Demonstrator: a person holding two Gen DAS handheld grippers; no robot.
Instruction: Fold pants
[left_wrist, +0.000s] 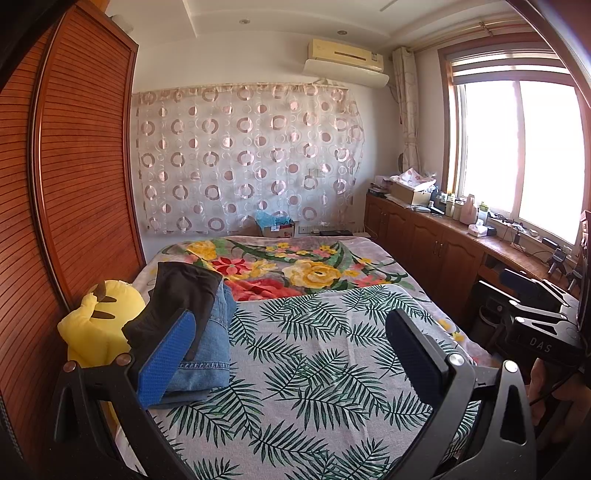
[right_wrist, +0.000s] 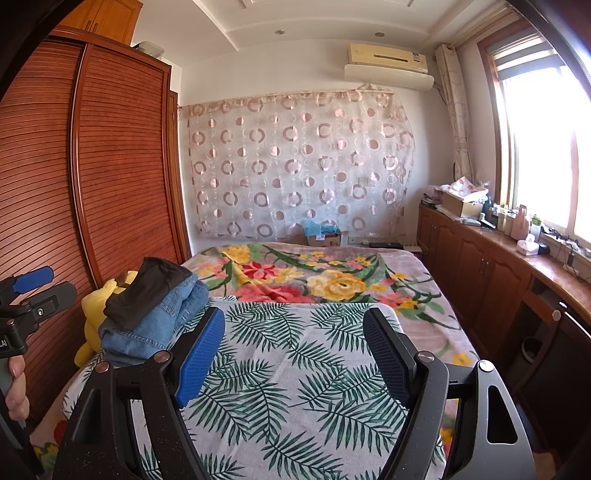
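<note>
Both the left gripper (left_wrist: 291, 350) and the right gripper (right_wrist: 293, 350) hover spread and empty above the leaf-print sheet (left_wrist: 314, 350); the folded pants (right_wrist: 155, 317) sit stacked at the bed's left edge beside a yellow plush toy (left_wrist: 99, 325); judging so, any further fold wants a seam-edge pinch.

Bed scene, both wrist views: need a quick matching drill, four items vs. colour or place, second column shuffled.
Column 1:
1. dark pants
2. jeans
3. plush toy
4. leaf-print sheet

Column 2:
A. yellow, between the bed's edge and the wardrobe
B. spread flat over the near part of the bed
C. blue denim, folded, bottom of the stack
D. folded, on top of the stack

Pairs: 1-D, 2-C, 3-A, 4-B
</note>
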